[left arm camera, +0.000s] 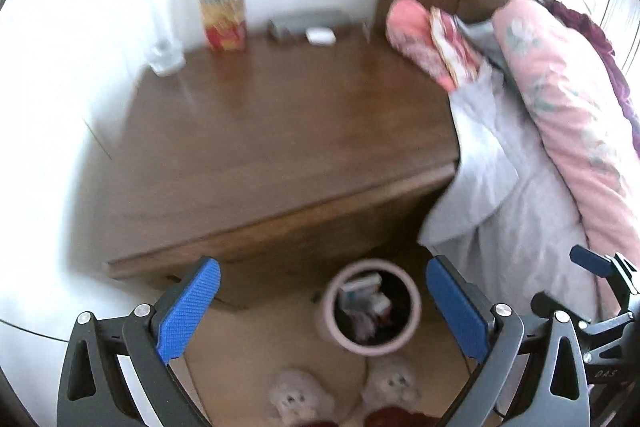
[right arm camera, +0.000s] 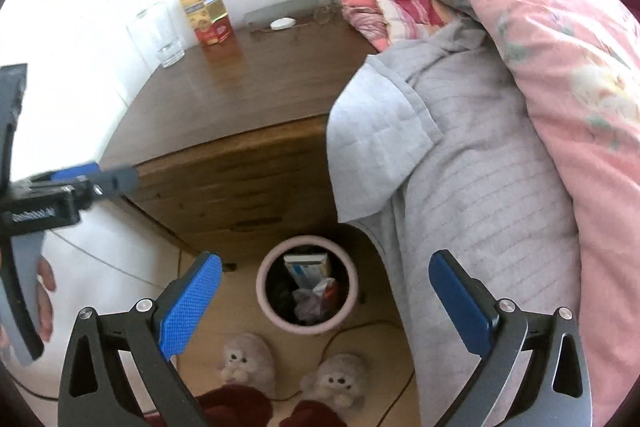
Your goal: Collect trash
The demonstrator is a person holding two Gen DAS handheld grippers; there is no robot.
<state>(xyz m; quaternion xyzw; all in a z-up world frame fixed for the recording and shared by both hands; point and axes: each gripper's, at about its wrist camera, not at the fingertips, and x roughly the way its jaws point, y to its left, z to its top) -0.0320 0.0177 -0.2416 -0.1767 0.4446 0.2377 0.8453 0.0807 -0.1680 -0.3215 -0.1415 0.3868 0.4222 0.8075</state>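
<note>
A round pink-rimmed trash bin [right arm camera: 262, 283] stands on the floor in front of the wooden nightstand [right arm camera: 240, 99]. Inside it lie a blue and white box [right arm camera: 306, 265] and crumpled wrappers [right arm camera: 316, 297]. My right gripper [right arm camera: 326, 301] hangs above the bin, open, with nothing between its blue pads. In the left wrist view the bin [left arm camera: 372, 349] shows blurred below my left gripper [left arm camera: 324, 303], which is open and empty too. The left gripper's finger [right arm camera: 76, 171] also shows at the left edge of the right wrist view.
On the nightstand stand a clear glass [right arm camera: 162, 35], yellow and red cartons [right arm camera: 204, 15] and a grey tray [right arm camera: 280, 13] holding a small white object. A bed with a grey blanket [right arm camera: 460, 155] and pink quilt [right arm camera: 560, 67] fills the right. Plush slippers [right arm camera: 248, 359] and a cable lie on the floor.
</note>
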